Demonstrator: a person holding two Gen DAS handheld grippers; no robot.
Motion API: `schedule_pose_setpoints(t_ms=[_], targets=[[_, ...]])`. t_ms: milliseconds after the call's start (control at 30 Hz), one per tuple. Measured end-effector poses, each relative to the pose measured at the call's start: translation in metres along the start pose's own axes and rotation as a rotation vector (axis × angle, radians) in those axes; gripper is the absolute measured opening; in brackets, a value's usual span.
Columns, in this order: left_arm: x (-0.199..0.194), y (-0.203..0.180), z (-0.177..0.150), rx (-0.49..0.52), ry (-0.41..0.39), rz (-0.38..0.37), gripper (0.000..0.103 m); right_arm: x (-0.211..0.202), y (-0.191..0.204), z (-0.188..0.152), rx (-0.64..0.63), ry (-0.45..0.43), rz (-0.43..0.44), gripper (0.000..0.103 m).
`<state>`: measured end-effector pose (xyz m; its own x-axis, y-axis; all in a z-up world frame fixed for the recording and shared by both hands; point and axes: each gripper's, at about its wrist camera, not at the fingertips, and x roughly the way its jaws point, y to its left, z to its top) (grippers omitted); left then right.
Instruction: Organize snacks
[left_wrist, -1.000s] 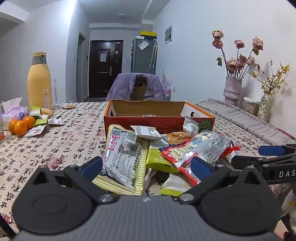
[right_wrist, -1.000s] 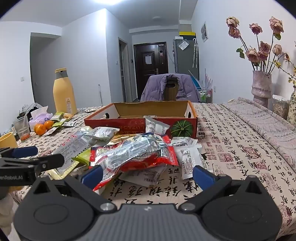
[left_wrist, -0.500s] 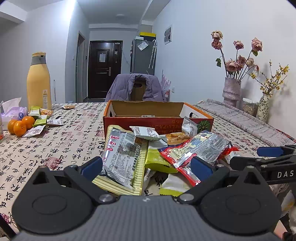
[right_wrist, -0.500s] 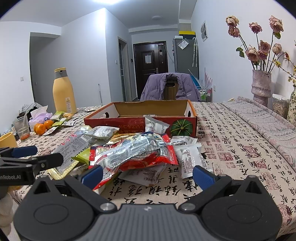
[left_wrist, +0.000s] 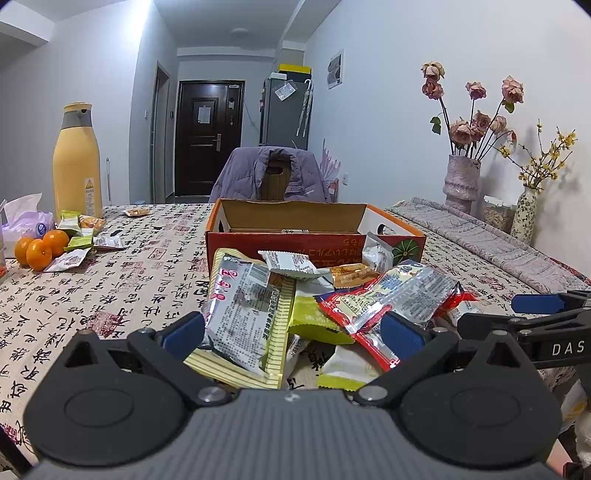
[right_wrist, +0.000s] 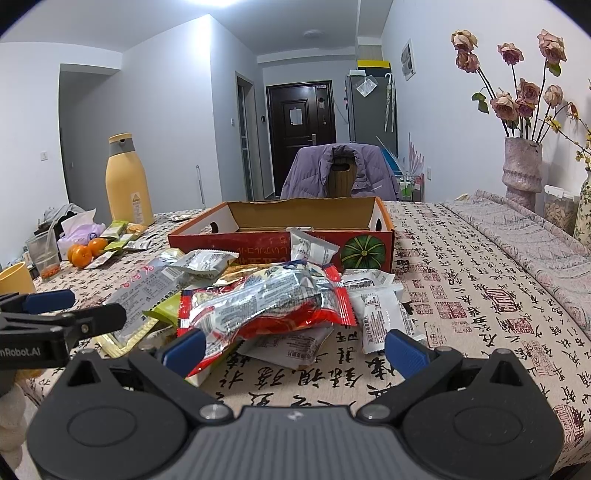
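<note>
Left gripper (left_wrist: 291, 330): fingers spread wide, holding nothing, low in the centre of the left wrist view. A yellow-striped packet (left_wrist: 247, 314) lies between the blue fingertips (left_wrist: 183, 329), its printed face up.

Right gripper (right_wrist: 293, 345): fingers likewise spread wide, holding nothing, at lower centre of the right wrist view. A red-edged silver packet (right_wrist: 266, 306) lies just beyond the left-hand fingertip. The left gripper's side shows at the left edge of this view, and the right gripper's side at the right edge of the left wrist view.

Snack pile (left_wrist: 332, 306): heaped on the bench (left_wrist: 110, 280) at centre frame, directly in front of the box. It includes the two packets above, green-yellow packets (left_wrist: 310, 317) and small white packets (right_wrist: 384, 317) lying at the right of the heap in the right wrist view.

Cardboard box (left_wrist: 314, 229): open-topped, red-orange outside with a pumpkin print on its near wall, at mid frame behind the pile. One white packet (right_wrist: 310, 247) leans against the near wall. Contents of the box cannot be made out.

Left side of the frame: three oranges (left_wrist: 38, 249), further small packets (left_wrist: 79, 236), a tissue pack (left_wrist: 22, 221) and a tall yellow bottle (left_wrist: 77, 162). Right side: a vase of dried roses (left_wrist: 461, 177). A chair draped with a purple jacket (left_wrist: 271, 177) stands behind the box.
</note>
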<state>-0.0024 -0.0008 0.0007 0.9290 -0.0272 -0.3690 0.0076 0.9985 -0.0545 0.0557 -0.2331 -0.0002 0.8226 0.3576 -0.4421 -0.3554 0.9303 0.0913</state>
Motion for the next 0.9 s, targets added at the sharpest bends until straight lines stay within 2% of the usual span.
schedule_pose_setpoints(t_ms=[900], targets=[[-0.0021, 0.0012, -0.0019, -0.004, -0.001, -0.005, 0.103, -0.0007, -0.0001, 0.0000, 0.001, 0.000, 0.000, 0.103]])
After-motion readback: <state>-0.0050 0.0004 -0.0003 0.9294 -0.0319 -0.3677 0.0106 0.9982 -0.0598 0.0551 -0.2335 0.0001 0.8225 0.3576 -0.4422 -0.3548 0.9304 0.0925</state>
